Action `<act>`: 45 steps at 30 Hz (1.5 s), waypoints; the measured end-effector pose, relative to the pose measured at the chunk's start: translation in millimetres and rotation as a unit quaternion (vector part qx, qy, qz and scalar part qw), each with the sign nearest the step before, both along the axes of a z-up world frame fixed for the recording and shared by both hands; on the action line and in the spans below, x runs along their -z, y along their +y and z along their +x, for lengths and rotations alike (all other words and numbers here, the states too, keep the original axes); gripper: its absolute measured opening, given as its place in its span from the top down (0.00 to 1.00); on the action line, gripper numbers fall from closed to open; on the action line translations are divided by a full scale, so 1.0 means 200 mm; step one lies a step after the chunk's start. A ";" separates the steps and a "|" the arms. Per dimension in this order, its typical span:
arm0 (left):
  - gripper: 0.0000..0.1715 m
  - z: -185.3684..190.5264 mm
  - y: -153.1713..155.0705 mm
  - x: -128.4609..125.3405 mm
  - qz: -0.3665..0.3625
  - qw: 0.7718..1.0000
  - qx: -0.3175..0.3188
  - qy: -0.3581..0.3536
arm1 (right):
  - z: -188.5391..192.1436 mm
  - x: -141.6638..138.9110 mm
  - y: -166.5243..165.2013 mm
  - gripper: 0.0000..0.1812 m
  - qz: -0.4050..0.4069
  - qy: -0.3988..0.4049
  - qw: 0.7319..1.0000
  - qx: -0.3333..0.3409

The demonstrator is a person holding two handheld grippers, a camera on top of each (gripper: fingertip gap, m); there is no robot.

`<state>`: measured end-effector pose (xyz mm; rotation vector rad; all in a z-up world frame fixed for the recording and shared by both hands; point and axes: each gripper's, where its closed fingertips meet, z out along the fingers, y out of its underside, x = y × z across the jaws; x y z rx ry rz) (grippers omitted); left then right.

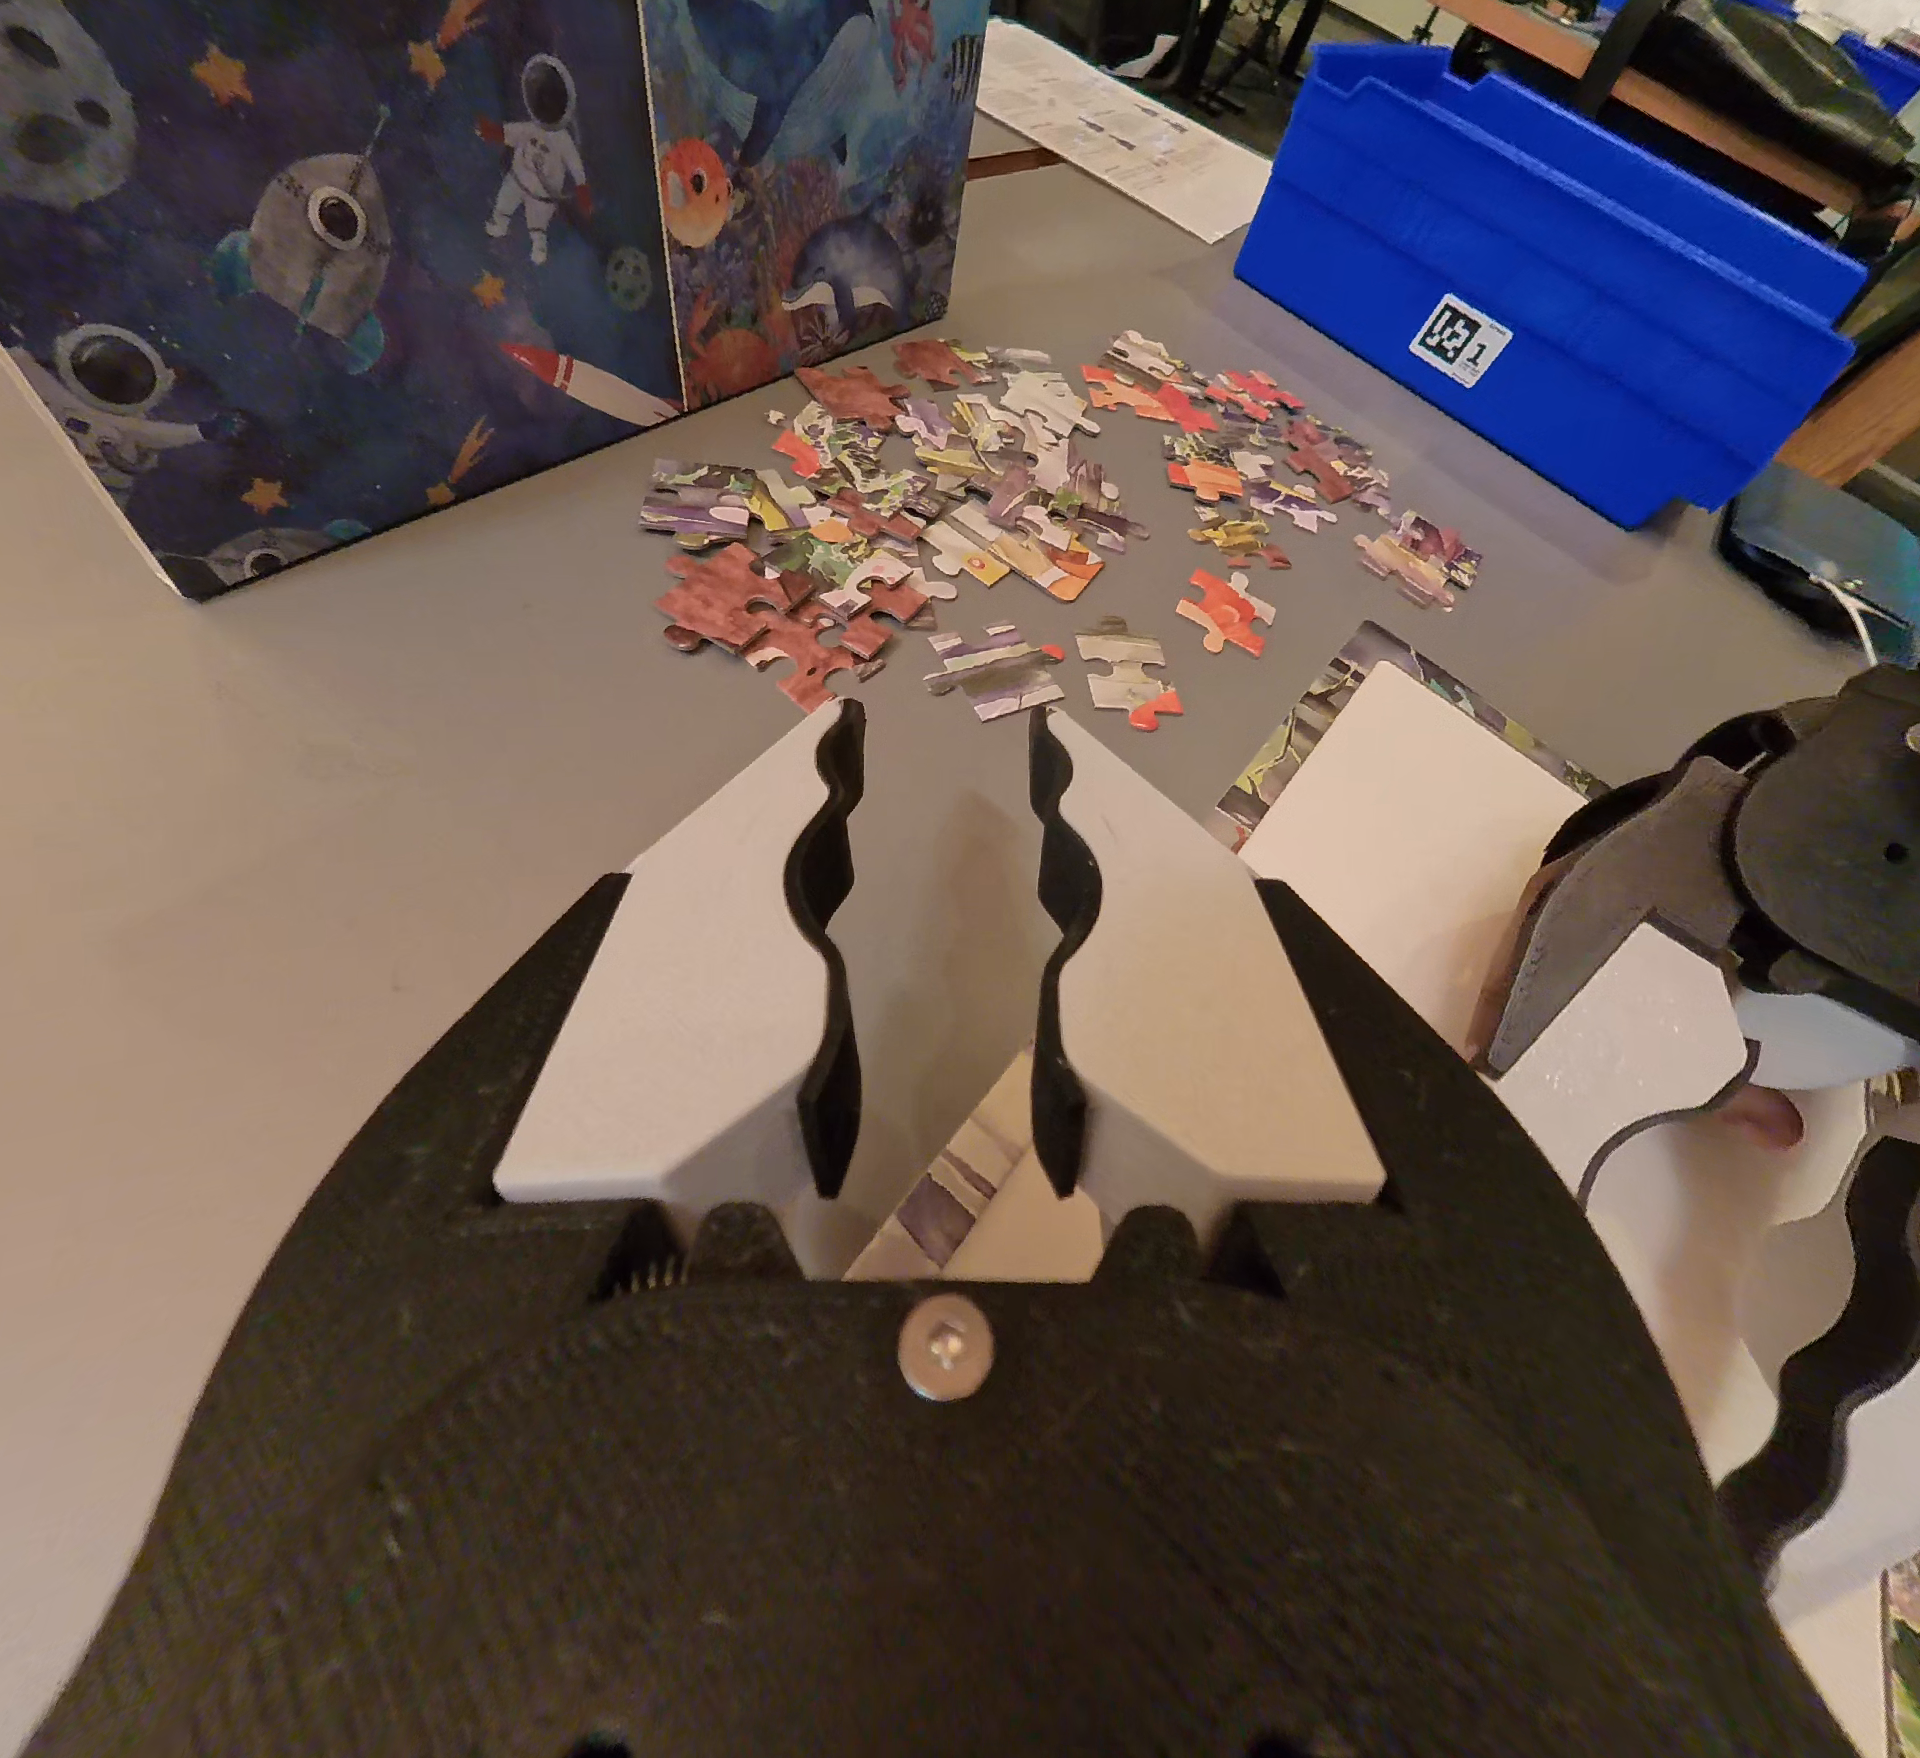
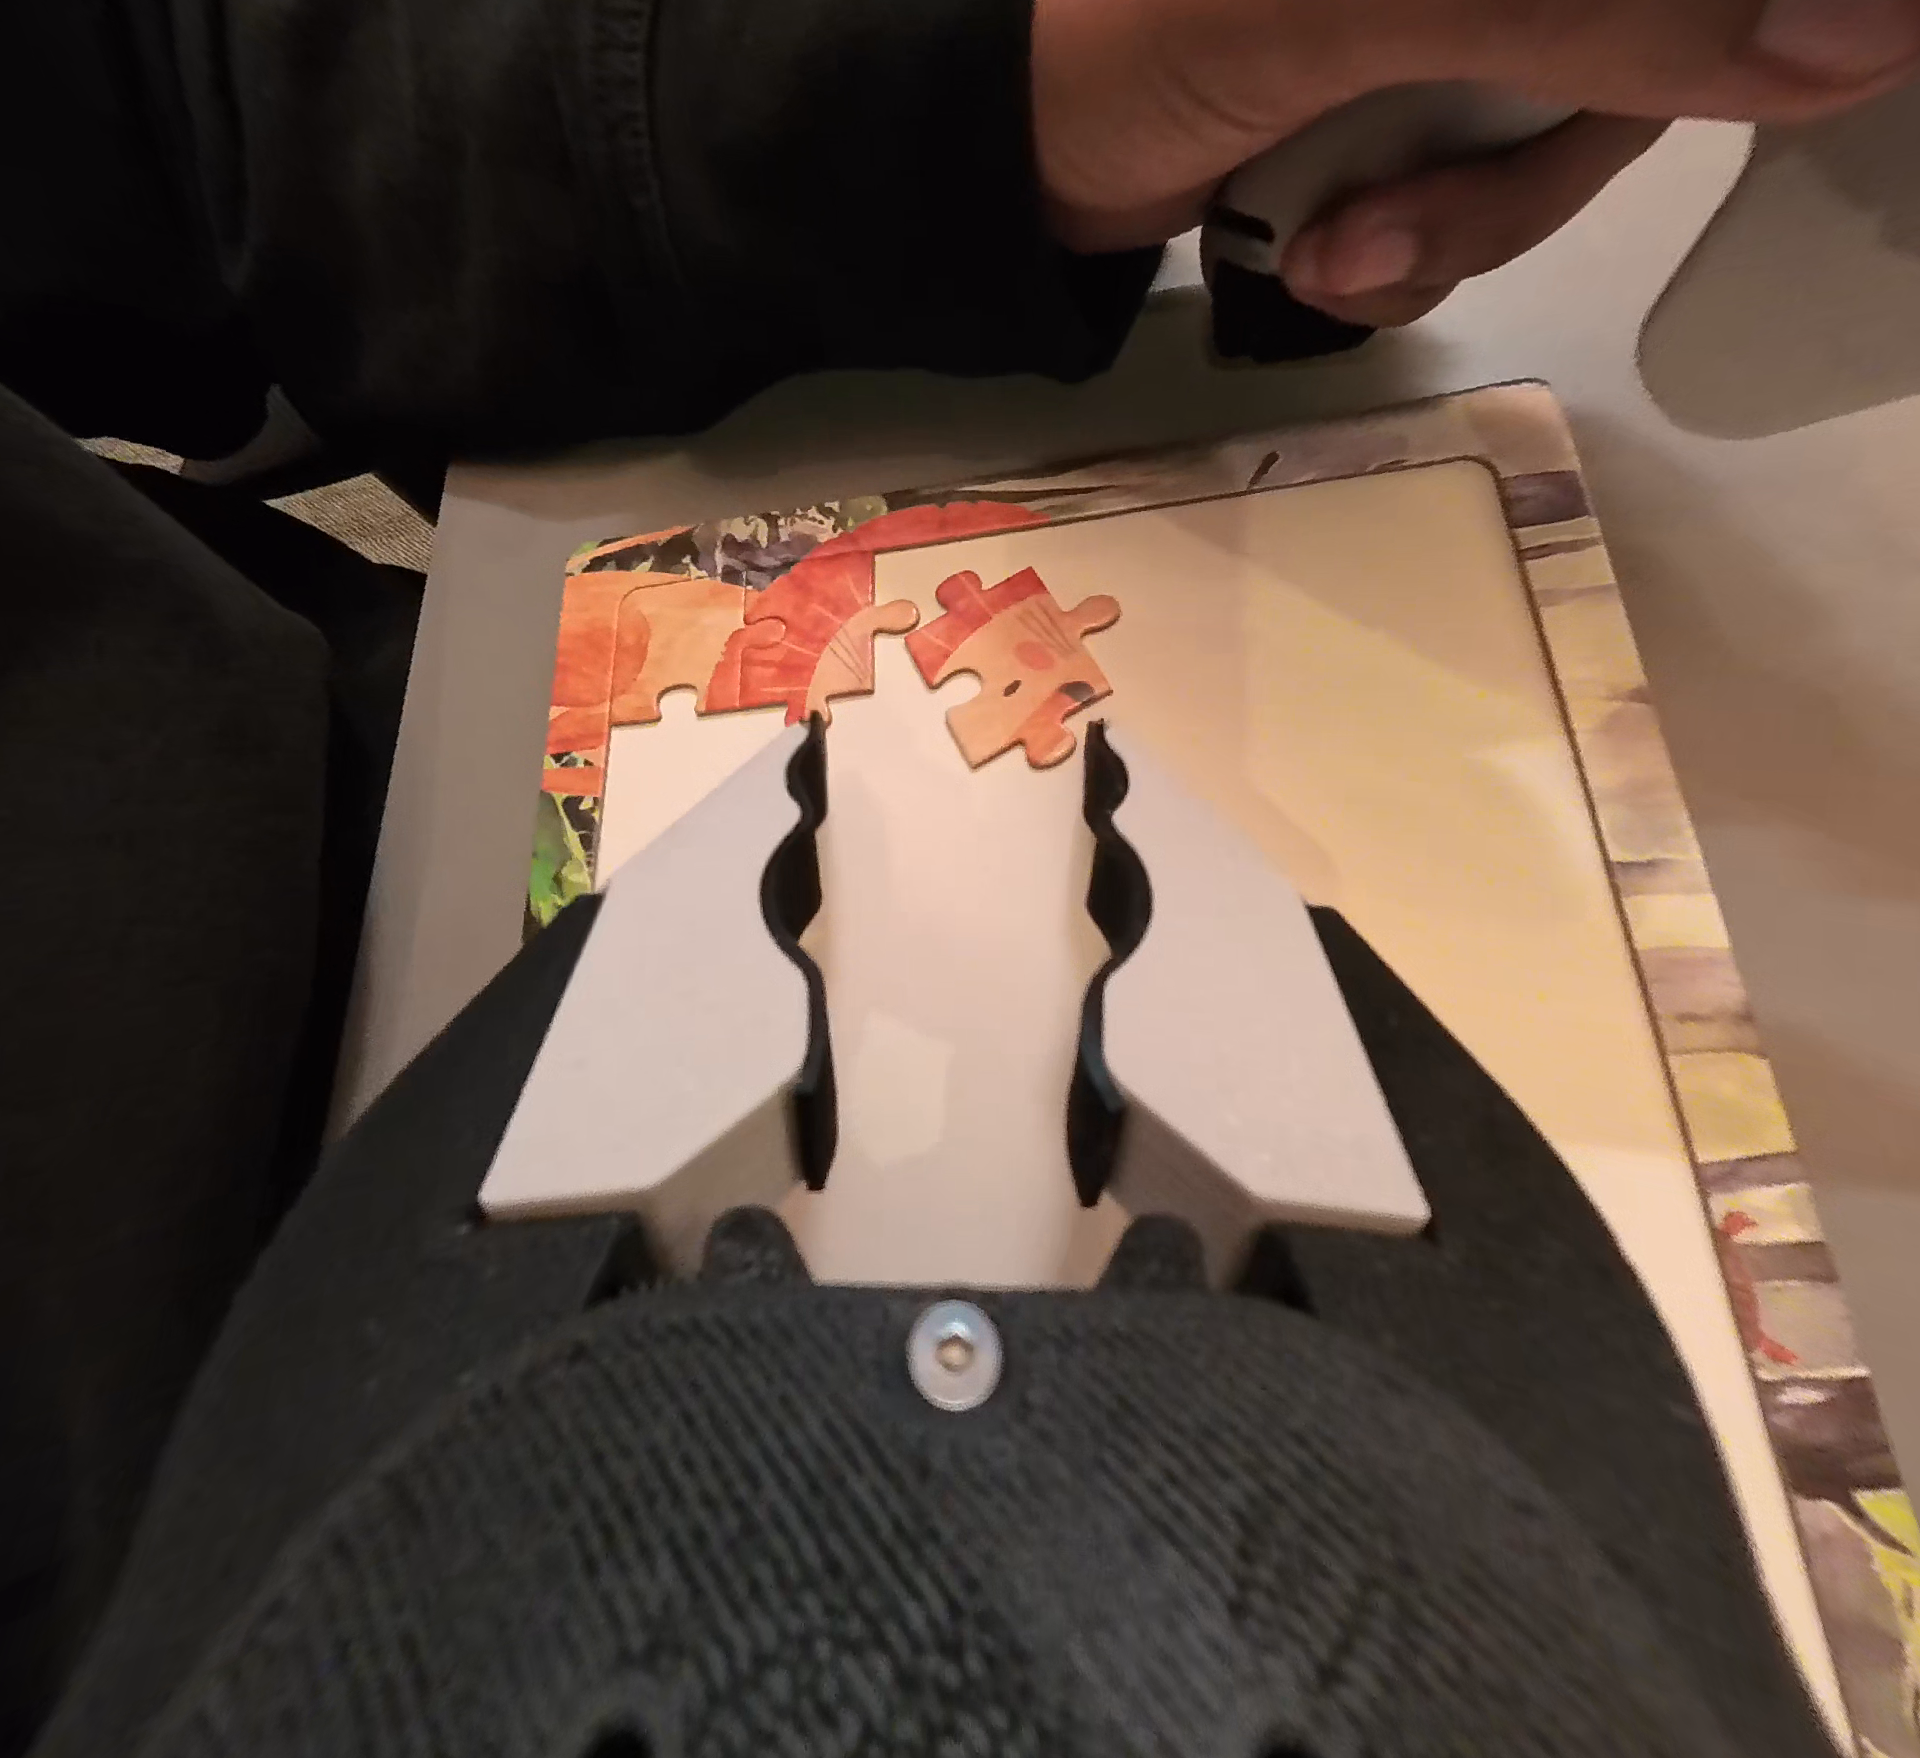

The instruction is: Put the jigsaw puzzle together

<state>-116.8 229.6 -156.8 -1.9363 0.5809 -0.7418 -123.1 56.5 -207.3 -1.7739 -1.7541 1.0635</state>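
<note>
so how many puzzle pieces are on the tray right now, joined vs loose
Joined pieces in the tray corner: 2
Loose piece lying beside them, not locked in: 1
Total on the tray: 3

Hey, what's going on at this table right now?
A person is building a jigsaw with two handheld grippers. The right gripper hangs open over the puzzle tray, where two pieces sit joined in a corner and a loose piece lies tilted just beside them, not yet fitted. The left gripper is open and empty, pointing toward the pile of pieces on the table near the picture box.
</note>
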 end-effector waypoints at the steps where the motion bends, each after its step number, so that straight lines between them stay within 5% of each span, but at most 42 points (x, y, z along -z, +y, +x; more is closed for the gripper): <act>1: 0.82 0.00 0.00 0.00 0.000 1.000 0.000 0.000 | 0.00 0.00 0.00 0.73 0.002 -0.001 1.000 0.000; 8: 0.82 -0.01 0.00 0.00 0.002 1.000 -0.001 0.008 | 0.00 0.01 0.00 0.74 0.006 -0.002 1.000 -0.001; 15: 0.80 -0.11 0.03 0.04 0.019 0.994 -0.024 0.107 | 0.00 0.01 0.00 0.74 0.021 -0.004 1.000 0.000; 35: 0.80 -0.12 0.01 -0.03 0.026 0.996 -0.029 0.079 | 0.00 -0.03 0.06 0.73 0.037 0.009 0.999 0.009; 41: 0.80 -0.18 -0.22 -0.06 0.003 0.999 -0.022 0.047 | 0.01 -0.04 0.06 0.72 0.050 -0.015 0.999 -0.010; 45: 0.82 -0.15 -0.56 0.00 -0.036 0.994 0.079 0.064 | -0.02 0.00 0.05 0.71 0.073 -0.039 0.996 -0.031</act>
